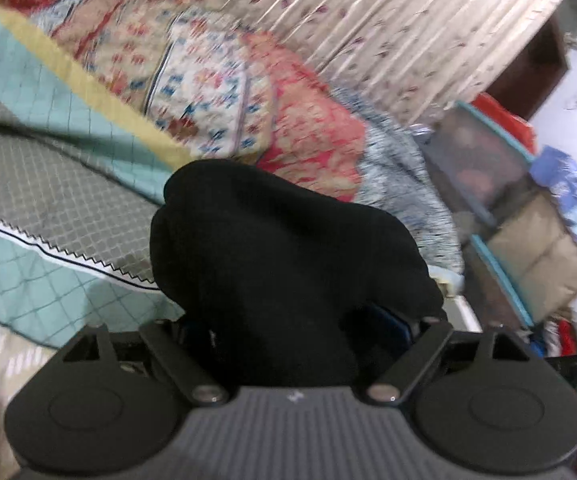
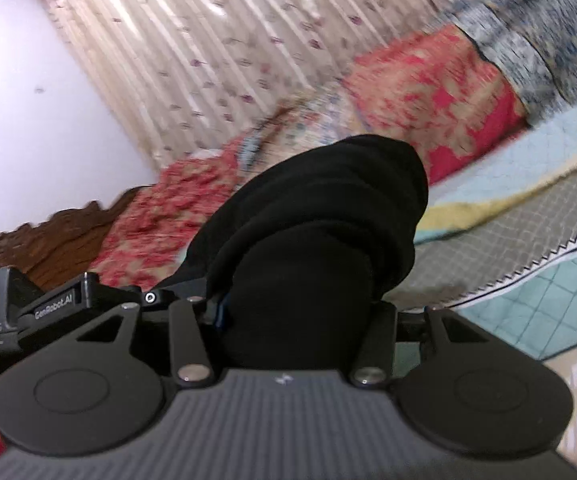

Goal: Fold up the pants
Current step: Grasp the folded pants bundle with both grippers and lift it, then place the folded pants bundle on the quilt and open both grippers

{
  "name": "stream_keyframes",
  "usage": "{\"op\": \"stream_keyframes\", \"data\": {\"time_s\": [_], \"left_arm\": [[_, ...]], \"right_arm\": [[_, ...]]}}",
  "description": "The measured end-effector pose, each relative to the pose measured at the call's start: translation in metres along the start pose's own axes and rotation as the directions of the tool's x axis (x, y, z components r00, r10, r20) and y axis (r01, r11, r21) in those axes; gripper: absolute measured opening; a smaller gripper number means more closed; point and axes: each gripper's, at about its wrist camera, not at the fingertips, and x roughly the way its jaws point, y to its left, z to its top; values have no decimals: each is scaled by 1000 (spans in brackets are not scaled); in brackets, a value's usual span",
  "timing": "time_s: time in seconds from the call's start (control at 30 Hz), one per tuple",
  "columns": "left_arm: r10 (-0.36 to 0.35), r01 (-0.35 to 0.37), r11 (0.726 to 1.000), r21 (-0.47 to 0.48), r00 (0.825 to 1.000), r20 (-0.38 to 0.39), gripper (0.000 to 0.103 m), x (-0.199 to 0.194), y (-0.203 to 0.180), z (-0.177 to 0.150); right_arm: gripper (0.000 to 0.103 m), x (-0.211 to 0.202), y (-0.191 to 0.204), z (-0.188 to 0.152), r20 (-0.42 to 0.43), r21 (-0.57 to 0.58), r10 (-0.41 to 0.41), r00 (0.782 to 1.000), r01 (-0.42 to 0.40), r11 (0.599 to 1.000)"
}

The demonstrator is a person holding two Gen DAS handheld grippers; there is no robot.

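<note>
The black pants [image 1: 288,256] bunch up in the middle of both pictures, above the bed cover [image 1: 48,208]. The left gripper [image 1: 288,320] is clenched on them. The right gripper [image 2: 292,308] grips them too. Curtains [image 2: 208,40] hang at the top.

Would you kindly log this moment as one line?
step: lift | left gripper: shut on pants | right gripper: shut on pants | pants: bunched, over bed | view: blurred
</note>
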Motion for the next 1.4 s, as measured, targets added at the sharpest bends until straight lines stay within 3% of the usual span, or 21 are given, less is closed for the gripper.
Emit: {"op": "stream_keyframes", "data": {"time_s": [0.13, 0.17, 0.23, 0.27, 0.3, 0.43, 0.53, 0.7, 0.8, 0.93, 1.03, 1.17, 1.3, 1.4], "left_arm": [[100, -102, 994, -26, 991, -88, 84, 51, 28, -15], [146, -149, 989, -18, 982, -116, 85, 61, 33, -21], [190, -192, 981, -6, 976, -109, 101, 66, 40, -31], [183, -186, 982, -17, 977, -112, 101, 65, 42, -32], [185, -189, 982, -25, 976, -117, 100, 61, 41, -32], [222, -218, 974, 55, 973, -66, 100, 34, 19, -30], [280, -274, 955, 115, 959, -38, 100, 8, -4, -38], [336, -331, 924, 189, 942, 8, 101, -40, -35, -78], [347, -346, 911, 226, 937, 35, 103, -71, -50, -106], [375, -371, 889, 269, 926, 39, 103, -109, -65, -144], [394, -392, 882, 260, 918, 48, 103, -139, -69, -166], [416, -420, 879, 225, 907, 66, 103, -175, -73, -183], [416, -431, 878, 209, 903, 111, 103, -206, -84, -195], [436, -455, 858, 238, 890, 133, 103, -217, -93, -201]], "right_arm": [[52, 31, -38, -14, -95, 65, -99, 990, 106, 992], [55, 35, -42, -22, -130, 62, -136, 982, 145, 987], [66, 39, -49, -35, -155, 51, -207, 966, 217, 975], [78, 36, -53, -35, -145, 83, -223, 964, 236, 968], [80, 32, -54, -34, -145, 117, -228, 963, 246, 962], [87, 5, -33, -33, -89, 42, -294, 952, 299, 953], [88, -27, -21, -36, -48, 0, -348, 936, 349, 937], [90, -79, -24, -53, -34, -4, -432, 901, 432, 902], [92, -107, -23, -70, -59, -49, -453, 890, 451, 891], [95, -138, -7, -93, -69, -130, -513, 856, 502, 855], [103, -153, 22, -107, -46, -174, -528, 848, 514, 840], [103, -177, 61, -126, -27, -223, -540, 841, 522, 823], [103, -195, 79, -142, -78, -189, -540, 838, 519, 833], [103, -208, 85, -149, -101, -173, -531, 841, 511, 842]]}}
